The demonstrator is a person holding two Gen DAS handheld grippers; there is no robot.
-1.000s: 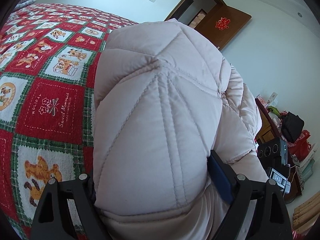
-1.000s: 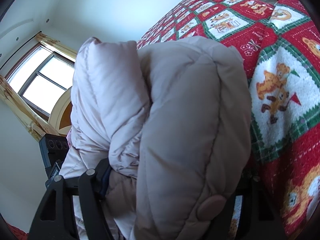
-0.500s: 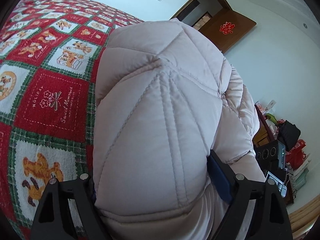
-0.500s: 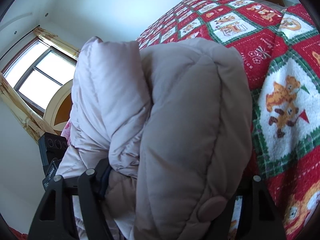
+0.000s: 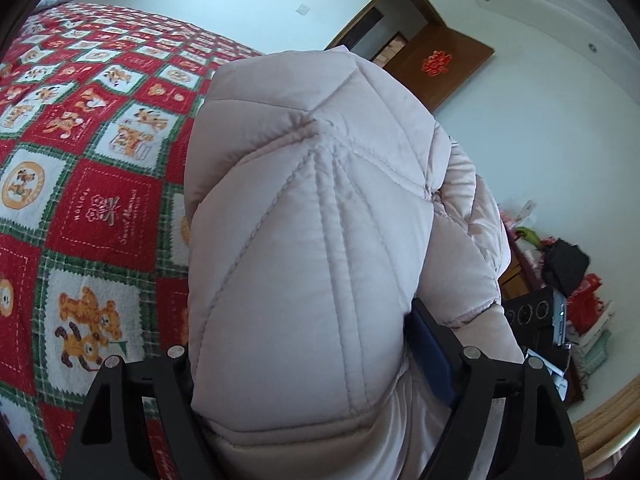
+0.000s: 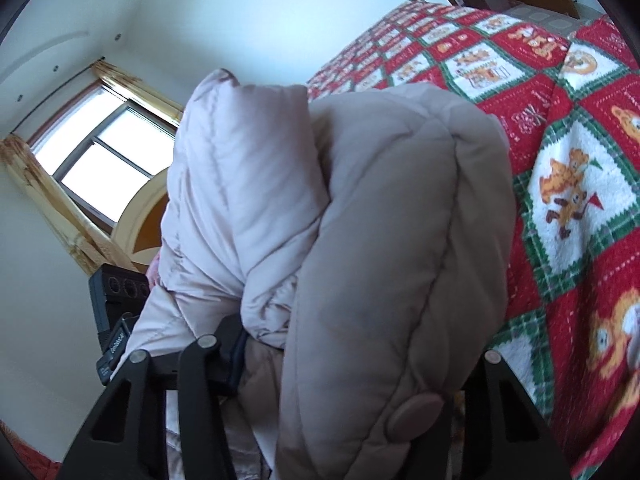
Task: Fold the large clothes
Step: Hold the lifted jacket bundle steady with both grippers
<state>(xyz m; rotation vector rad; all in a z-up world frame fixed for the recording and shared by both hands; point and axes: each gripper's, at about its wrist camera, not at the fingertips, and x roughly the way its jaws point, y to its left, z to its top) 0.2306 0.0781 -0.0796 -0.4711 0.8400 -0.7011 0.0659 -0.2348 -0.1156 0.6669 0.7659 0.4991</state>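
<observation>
While both grippers had the pale pink quilted puffer jacket (image 5: 304, 248) bunched up off the bed, the fold looked mid-way at best: thick layers were doubled over, nothing lay flat yet, so laying it down and squaring it off remained, by my read.

Left gripper (image 5: 316, 364): jaws closing slightly, a fat wad of jacket filling the gap, blue pad pressed into the fabric on one side. Right gripper (image 6: 348, 360): jaws closing hard on a stacked bundle, the beige-looking panel with a round snap button (image 6: 416, 412) between them and bulging past.

Jacket sat in front of both cameras, above the near edge of the red-and-green teddy-bear quilt (image 5: 92, 208).

Room to move: the quilt was bare and wide beyond the jacket in both views, so plenty of landing area. Clutter stood off the bed's side: black speaker box (image 6: 116, 300), bags and shelf stuff (image 5: 568, 272). Window (image 6: 104, 160) and open door (image 5: 436, 64) were well apart from the work.
</observation>
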